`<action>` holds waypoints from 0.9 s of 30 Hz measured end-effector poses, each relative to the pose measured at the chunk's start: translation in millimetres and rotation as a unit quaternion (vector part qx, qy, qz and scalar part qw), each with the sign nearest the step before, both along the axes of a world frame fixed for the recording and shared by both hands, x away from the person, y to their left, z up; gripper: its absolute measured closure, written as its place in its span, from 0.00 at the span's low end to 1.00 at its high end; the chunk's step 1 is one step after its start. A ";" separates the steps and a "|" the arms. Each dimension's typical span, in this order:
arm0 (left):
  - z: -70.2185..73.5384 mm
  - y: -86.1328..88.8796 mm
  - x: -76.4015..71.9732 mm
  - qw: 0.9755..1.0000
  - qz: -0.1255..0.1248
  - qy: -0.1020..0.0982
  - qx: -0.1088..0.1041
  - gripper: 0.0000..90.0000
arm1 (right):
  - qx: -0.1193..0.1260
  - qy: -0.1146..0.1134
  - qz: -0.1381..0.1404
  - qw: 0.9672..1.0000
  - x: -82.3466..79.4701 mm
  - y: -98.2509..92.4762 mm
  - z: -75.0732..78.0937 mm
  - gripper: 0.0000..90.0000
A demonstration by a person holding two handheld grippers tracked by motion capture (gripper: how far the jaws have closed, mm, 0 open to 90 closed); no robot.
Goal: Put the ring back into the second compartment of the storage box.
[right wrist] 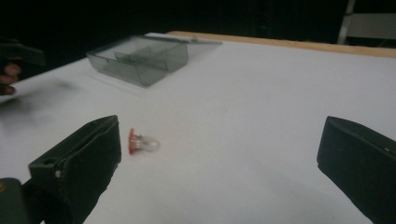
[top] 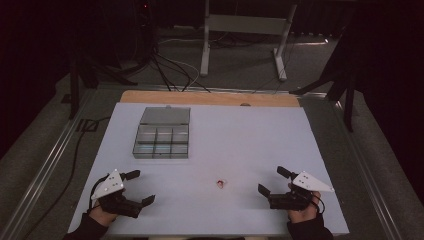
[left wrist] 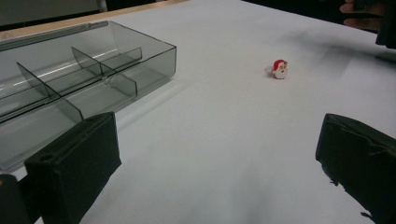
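item: santa charm (top: pixel 220 183), small, red and white, lying alone near the table's (top: pixel 240 130) near edge, between both grippers, likely staged for pickup. item: compartment box (top: pixel 161 141), smoky clear, lid open, far left, apparently ready to receive it. left gripper (top: pixel 140 187), near left, low, jaws spread, empty. right gripper (top: pixel 272 181), near right, low, jaws spread, empty, angled toward the charm.
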State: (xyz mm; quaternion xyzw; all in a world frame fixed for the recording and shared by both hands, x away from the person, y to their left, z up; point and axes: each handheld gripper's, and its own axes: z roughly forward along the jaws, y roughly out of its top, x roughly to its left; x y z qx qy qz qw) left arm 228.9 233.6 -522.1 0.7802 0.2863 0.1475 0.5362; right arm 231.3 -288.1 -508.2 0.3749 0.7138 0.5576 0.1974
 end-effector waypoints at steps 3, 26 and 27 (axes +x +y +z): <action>0.1 0.3 -0.1 1.000 0.000 0.000 -0.001 0.00 | 0.002 -0.005 0.007 1.000 -0.1 0.6 -0.4 0.00; 4.9 2.9 0.6 1.000 0.010 0.015 -0.013 0.00 | -0.022 -0.013 0.017 1.000 -2.7 9.0 -0.2 0.00; 4.9 2.9 0.6 1.000 0.010 0.015 -0.013 0.00 | -0.023 -0.015 0.018 0.999 -3.2 9.1 0.1 0.00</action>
